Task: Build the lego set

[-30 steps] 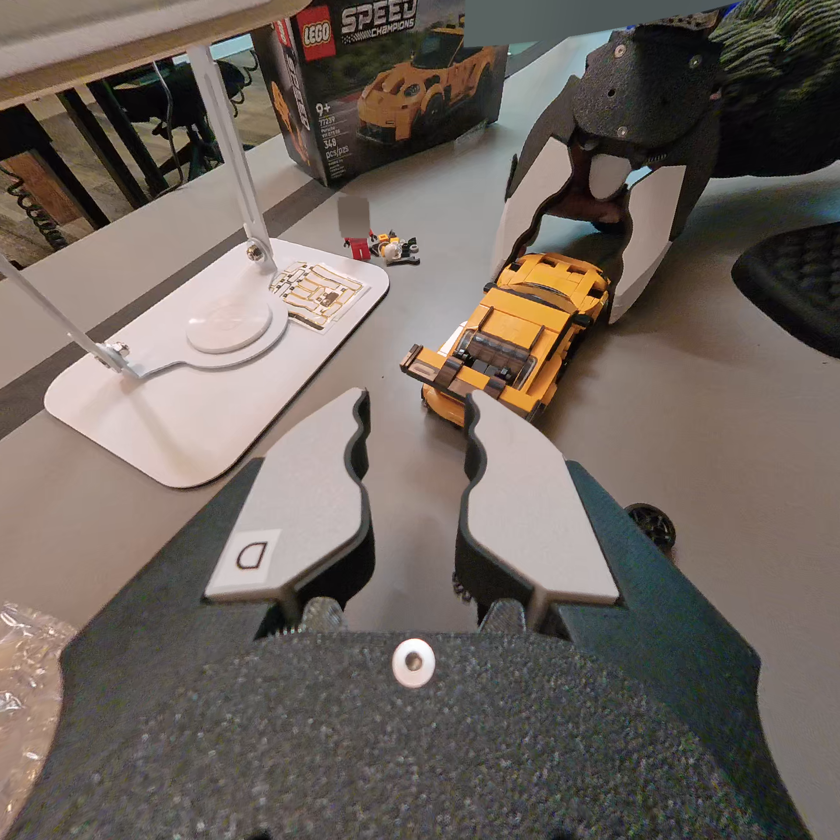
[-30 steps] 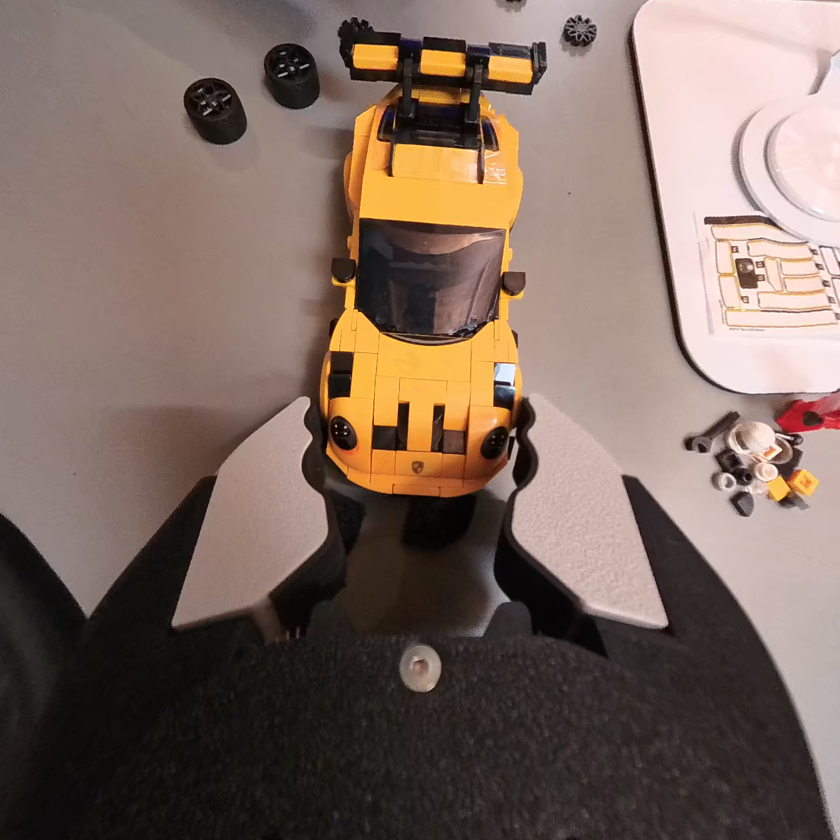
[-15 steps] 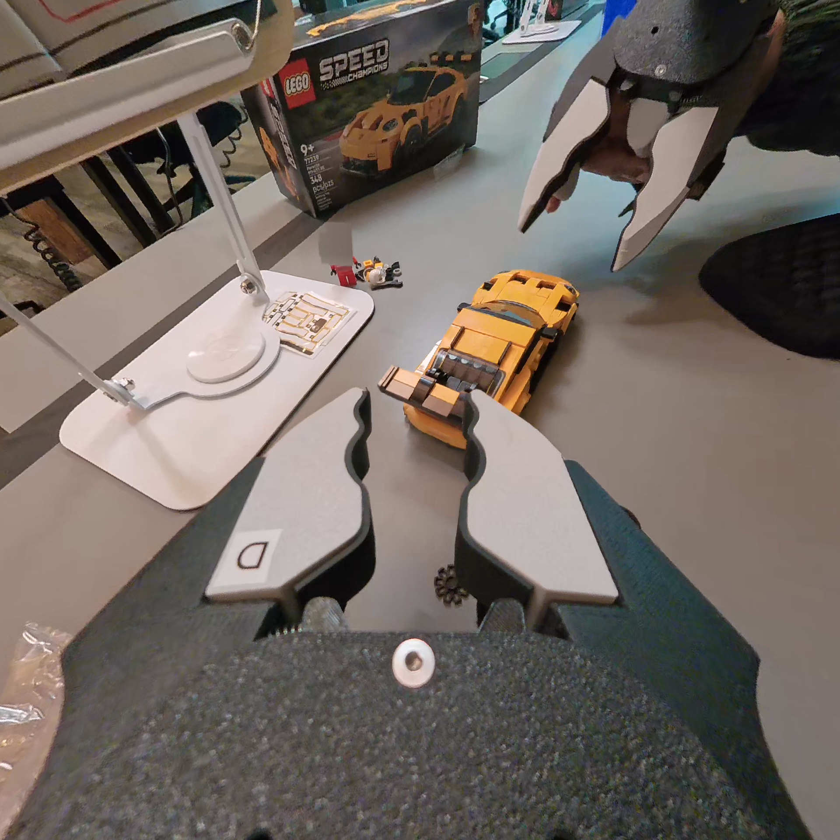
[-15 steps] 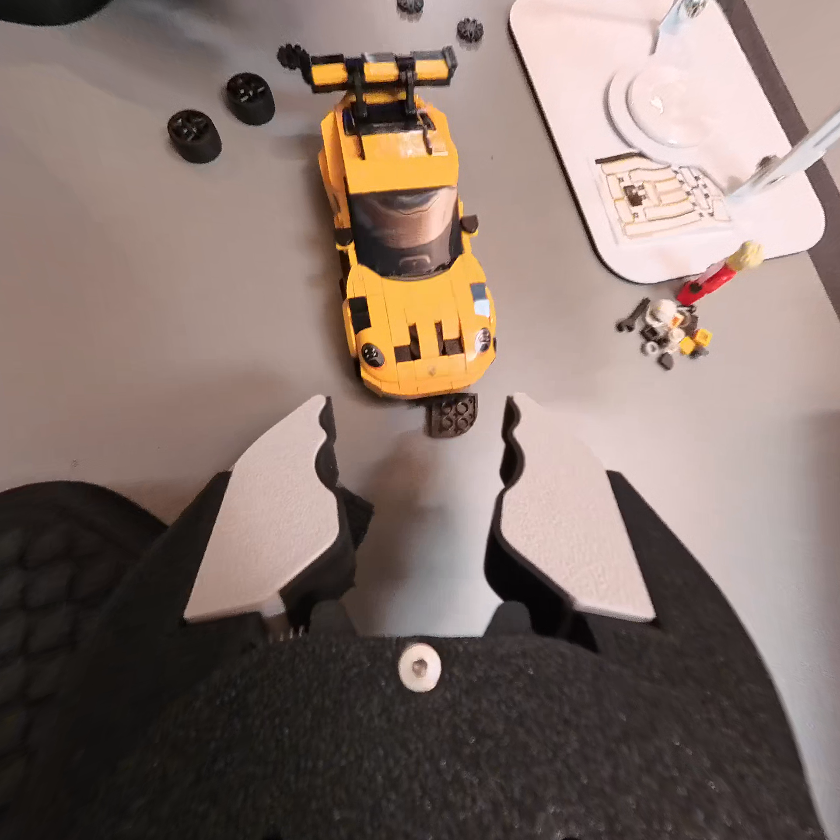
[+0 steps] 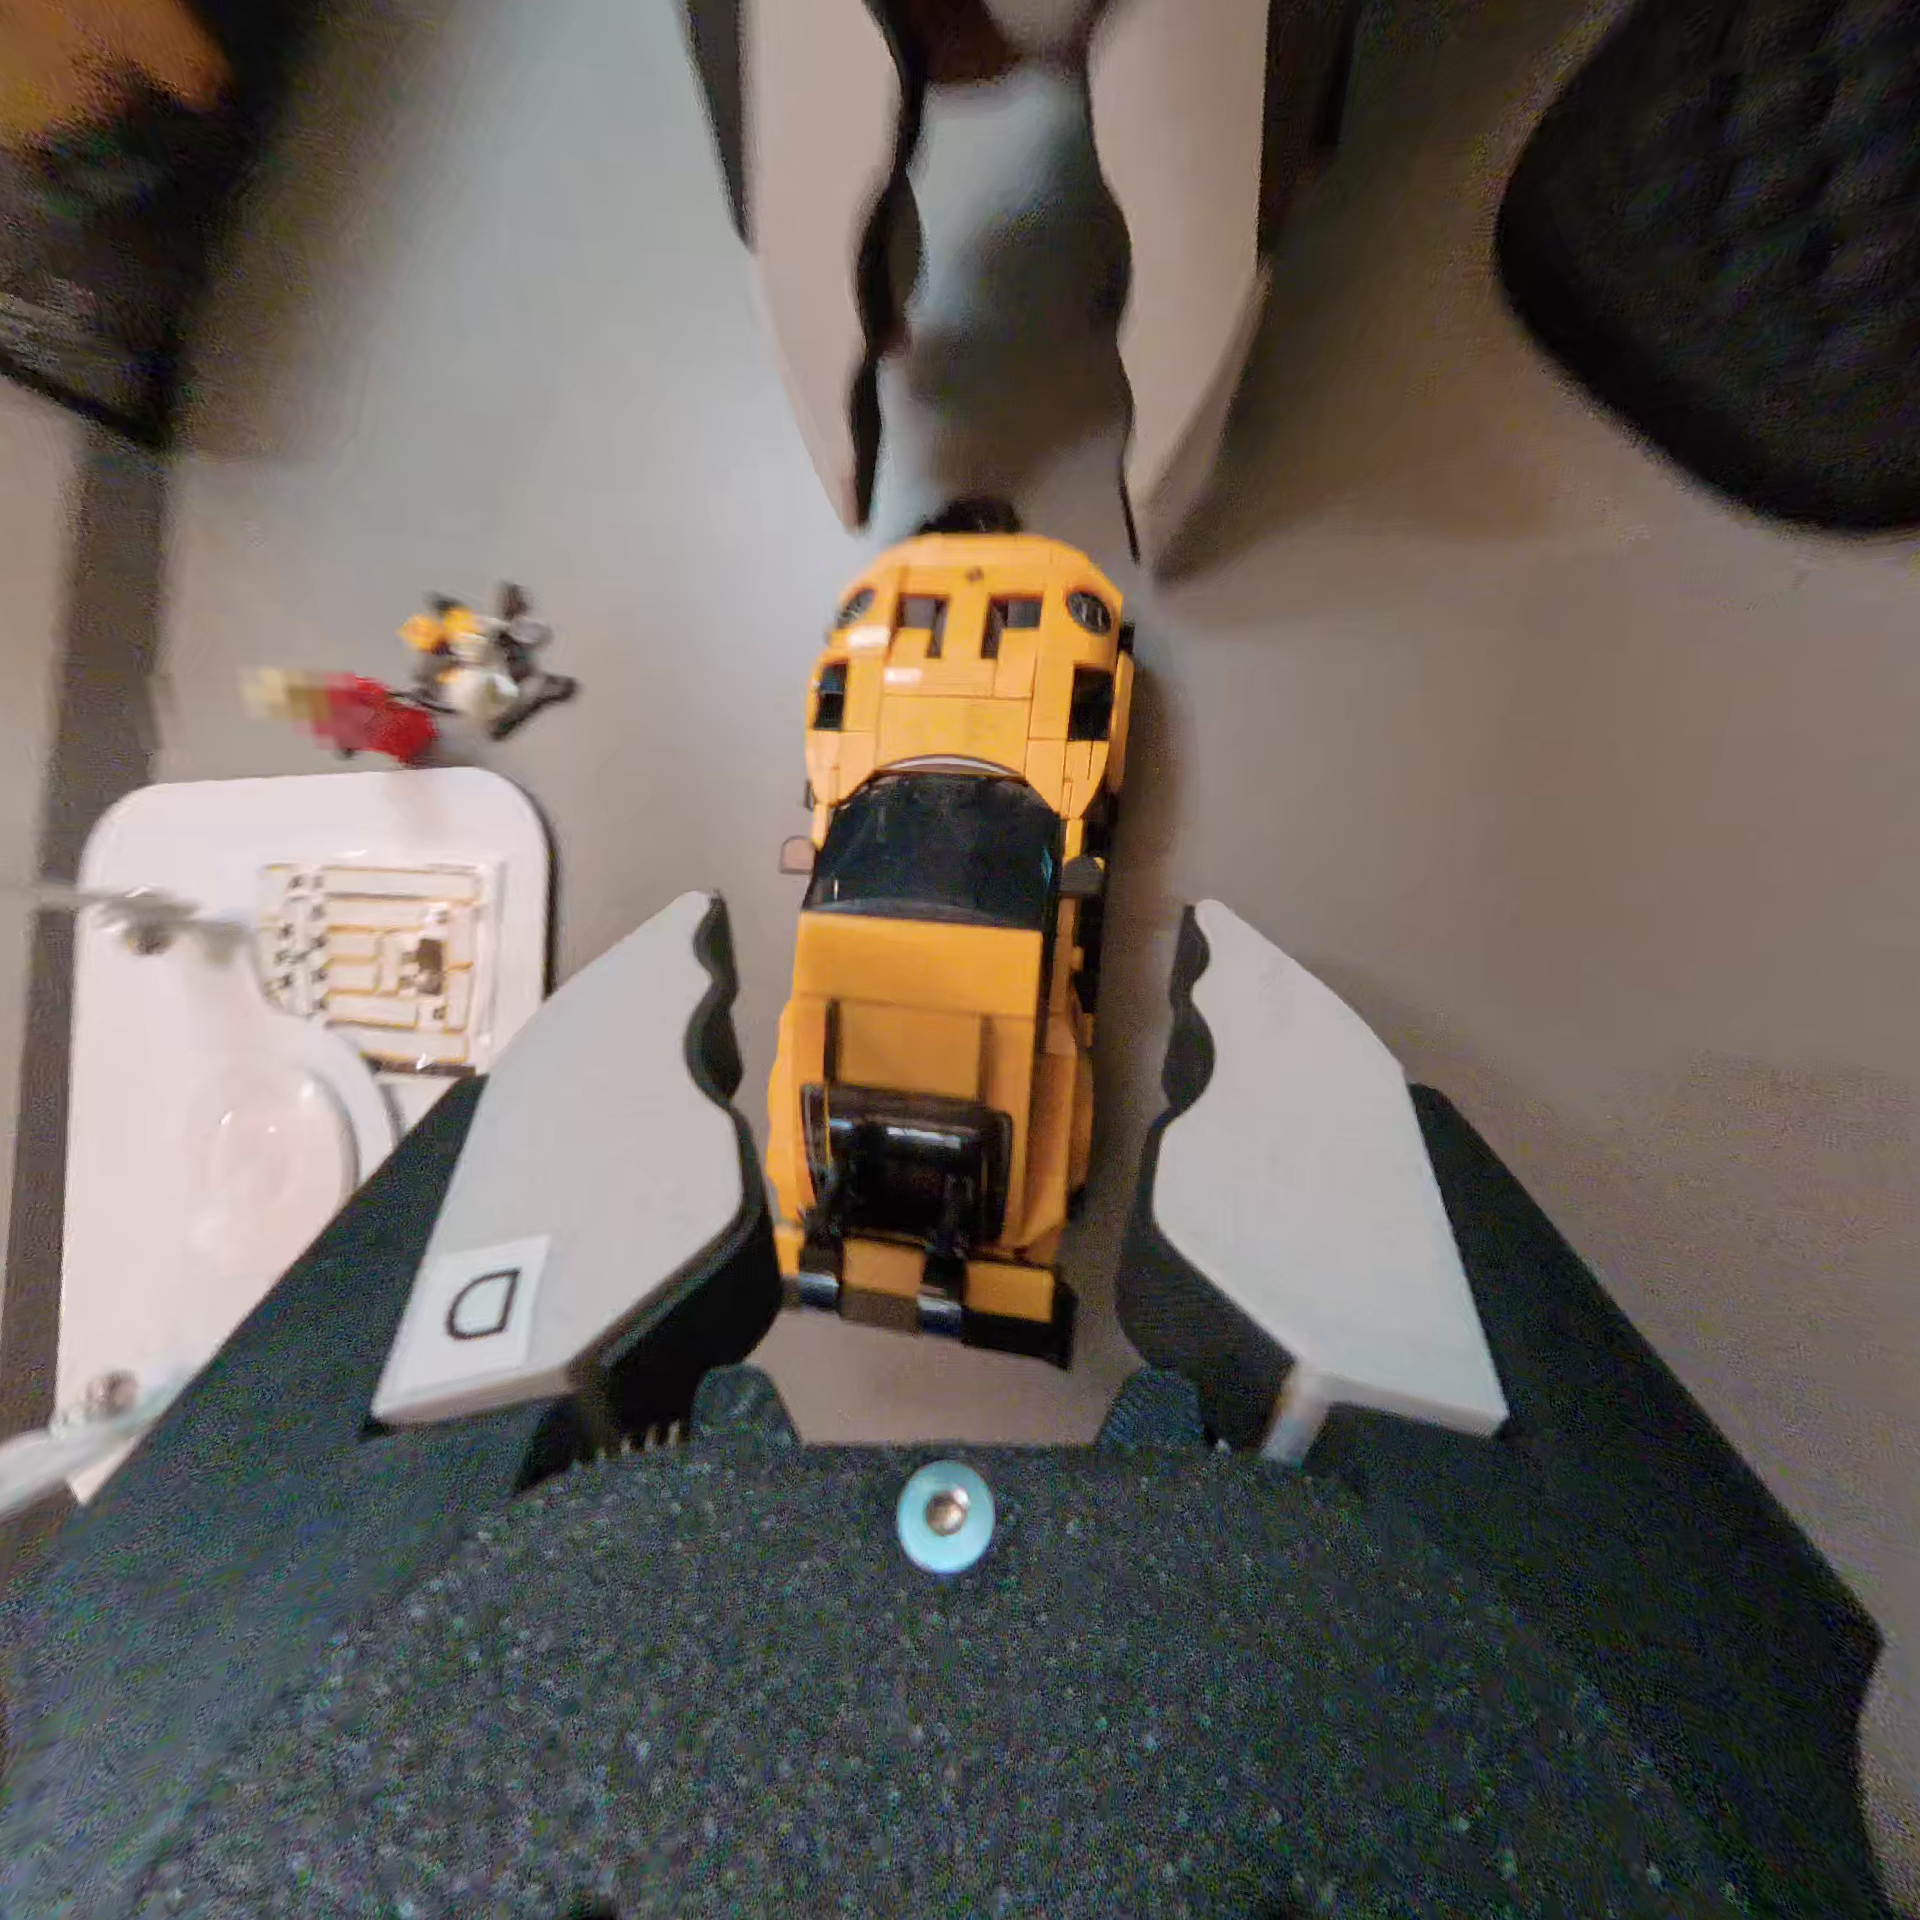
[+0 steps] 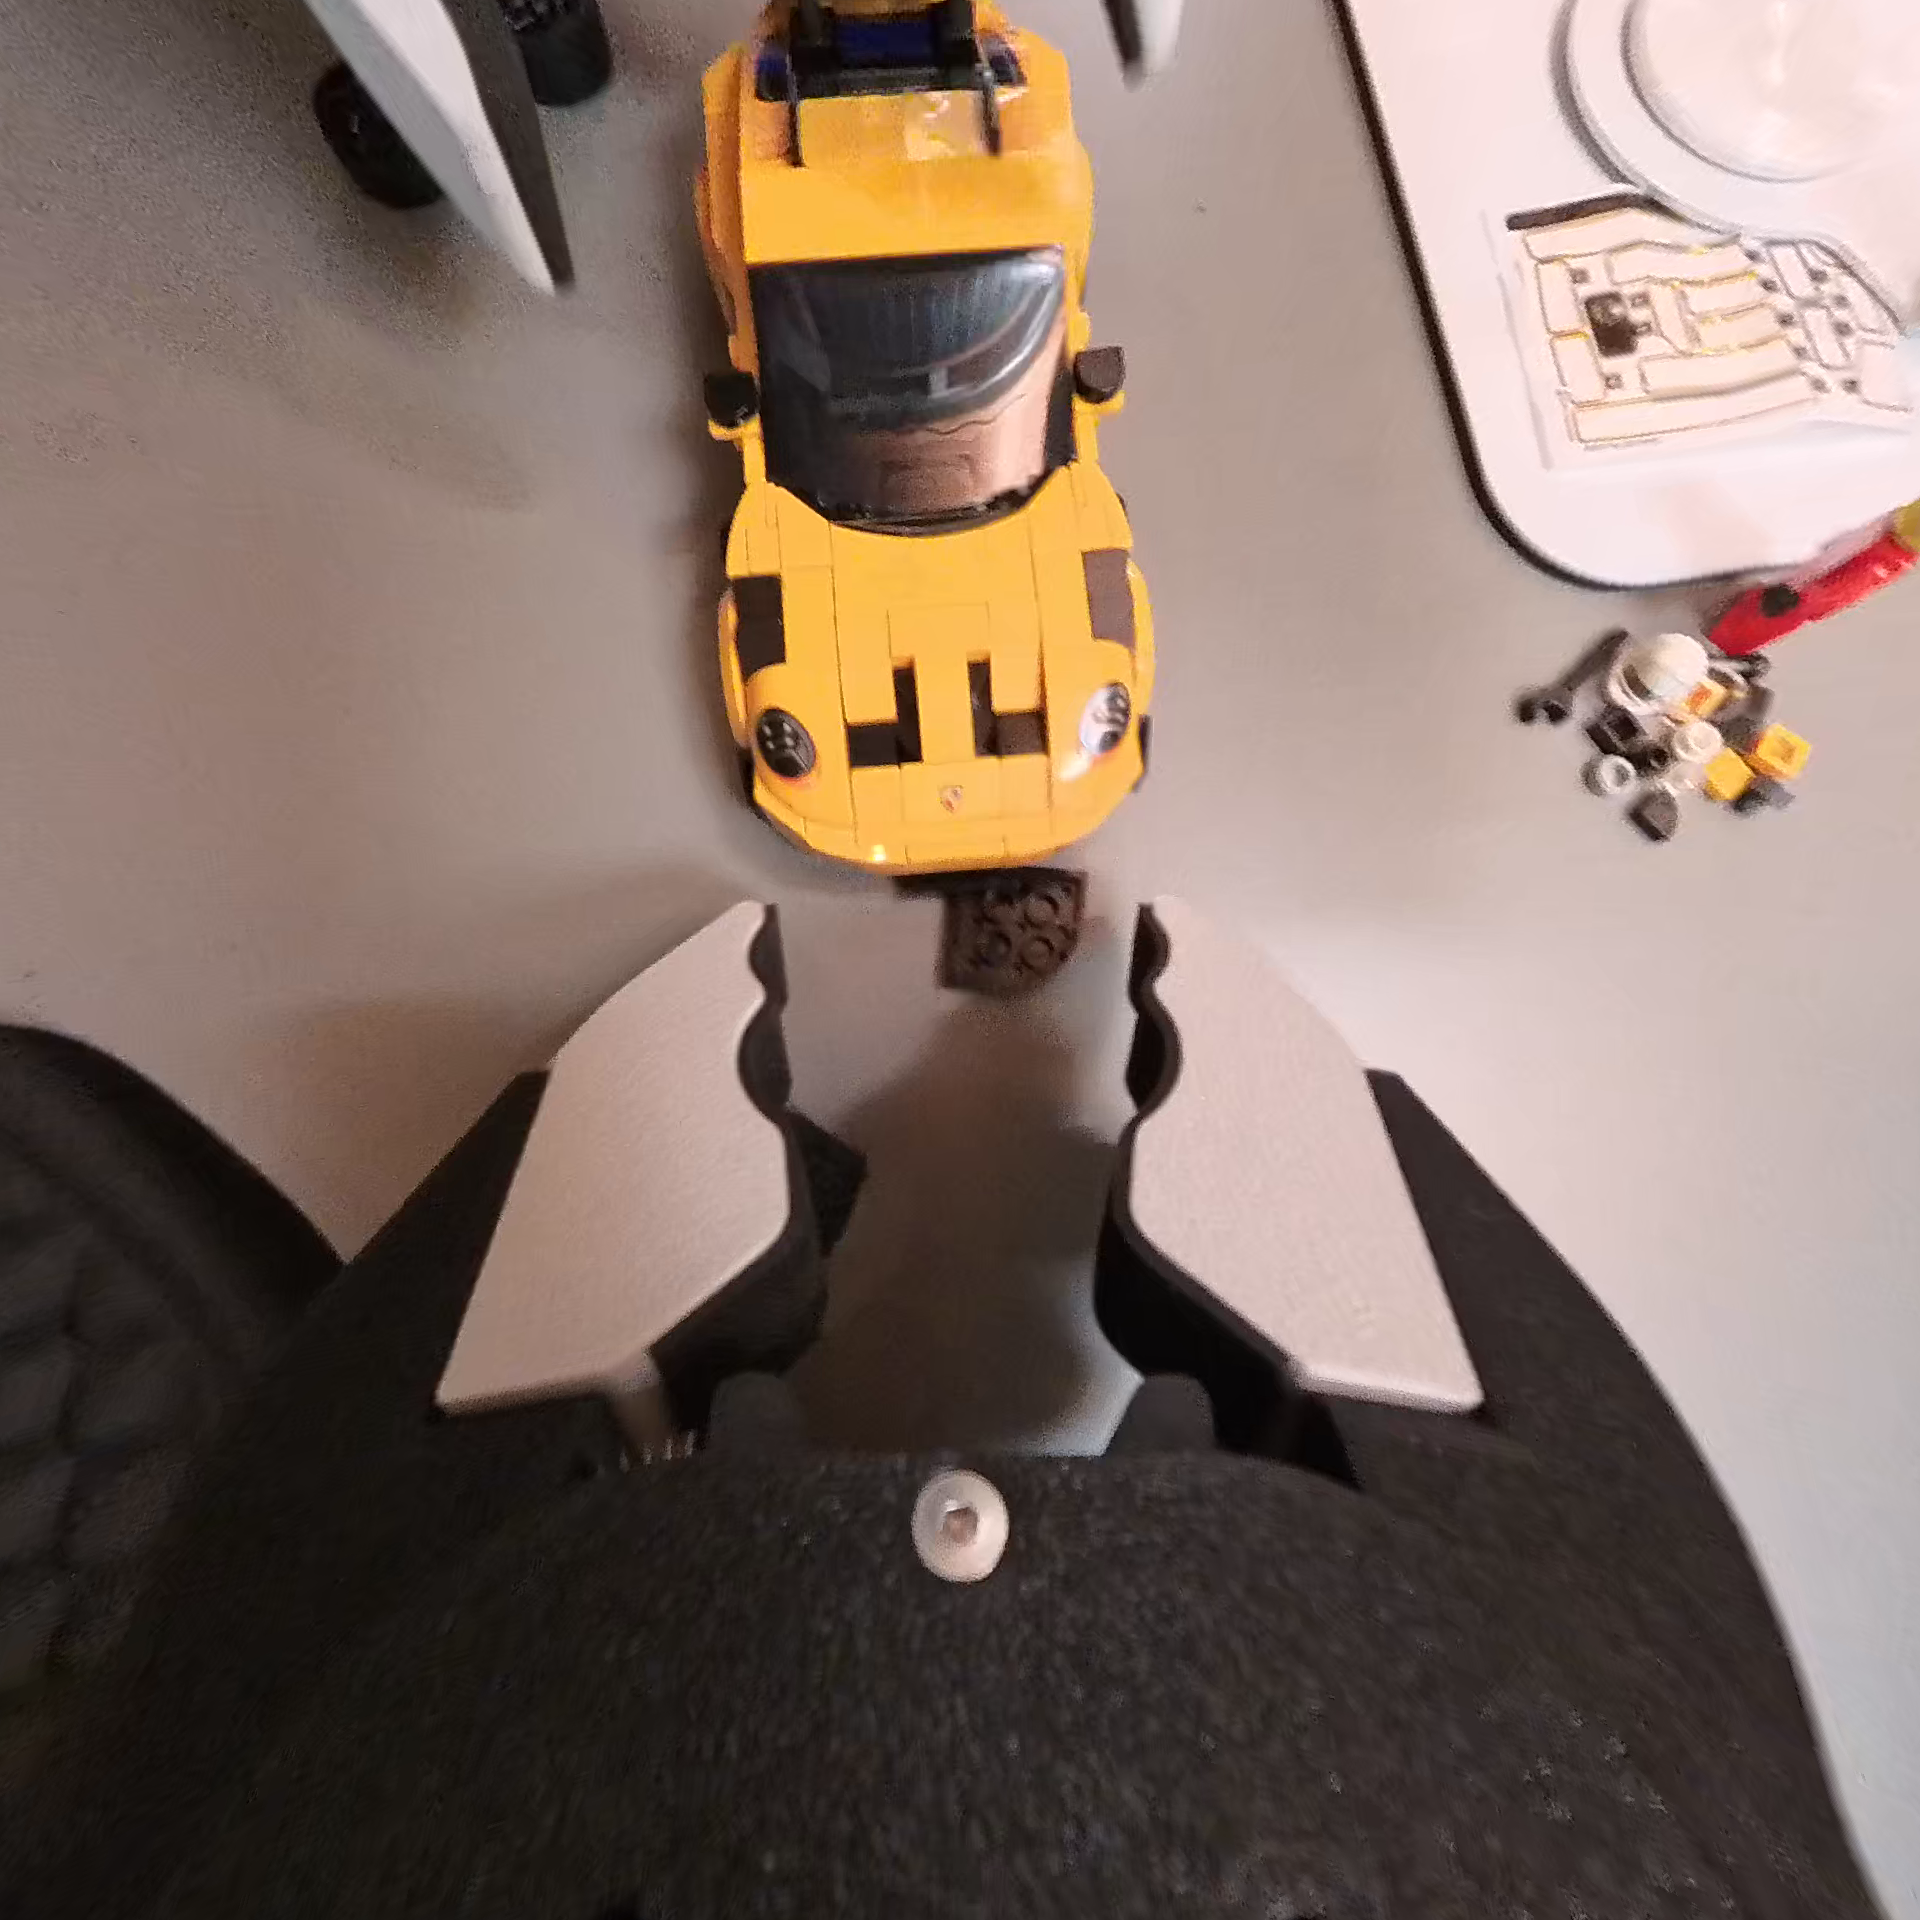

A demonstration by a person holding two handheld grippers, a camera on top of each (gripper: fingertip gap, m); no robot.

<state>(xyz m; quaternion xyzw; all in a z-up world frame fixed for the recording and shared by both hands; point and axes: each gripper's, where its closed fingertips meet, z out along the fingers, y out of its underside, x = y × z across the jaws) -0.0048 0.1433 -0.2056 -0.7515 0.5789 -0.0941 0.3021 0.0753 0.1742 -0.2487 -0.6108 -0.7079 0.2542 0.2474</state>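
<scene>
Yellow car (image 5: 940, 997) flanked by two wide-open grippers.
Left gripper (image 5: 951, 966) straddles its tail, touching unclear; right gripper (image 6: 951, 961) faces its nose, black plate (image 6: 1006, 933) between, loose bits (image 6: 1673, 727) aside.

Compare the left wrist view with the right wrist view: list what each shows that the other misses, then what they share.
Only the left wrist view: the car's rear end, flanked by the open left gripper, and a blurred box corner.

Only the right wrist view: the loose black plate just off the car's nose, before the open right gripper, and a loose black wheel.

Both: the yellow Lego car, white stand base, sticker sheet, red minifigure, small-parts pile, grey table.
</scene>
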